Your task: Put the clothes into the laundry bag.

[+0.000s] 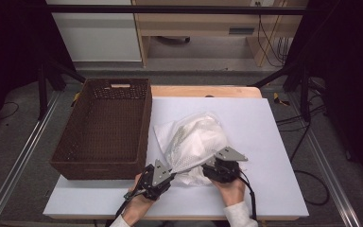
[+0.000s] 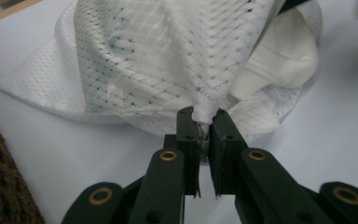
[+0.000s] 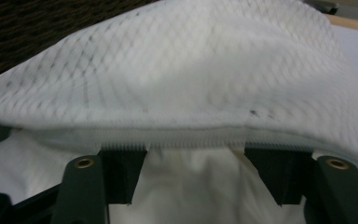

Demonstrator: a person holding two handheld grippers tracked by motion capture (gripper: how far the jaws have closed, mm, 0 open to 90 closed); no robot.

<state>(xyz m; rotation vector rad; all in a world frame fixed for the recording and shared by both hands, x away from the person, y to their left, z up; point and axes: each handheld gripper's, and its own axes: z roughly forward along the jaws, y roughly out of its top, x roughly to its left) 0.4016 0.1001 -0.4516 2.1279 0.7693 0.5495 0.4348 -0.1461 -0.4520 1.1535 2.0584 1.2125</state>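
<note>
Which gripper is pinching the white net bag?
The left gripper: its jaws squeeze the mesh bag. The right gripper's jaws stand wide apart.

A white table [image 1: 264,142] with a wooden strip along its far edge carries two things. A brown woven basket [image 1: 105,130] stands on its left half, reaching from the far edge most of the way to the near one. Just right of it, near the middle, lies a white mesh bag [image 1: 194,142], its near end lifted off the top, with white cloth [image 2: 284,60] inside.
</note>
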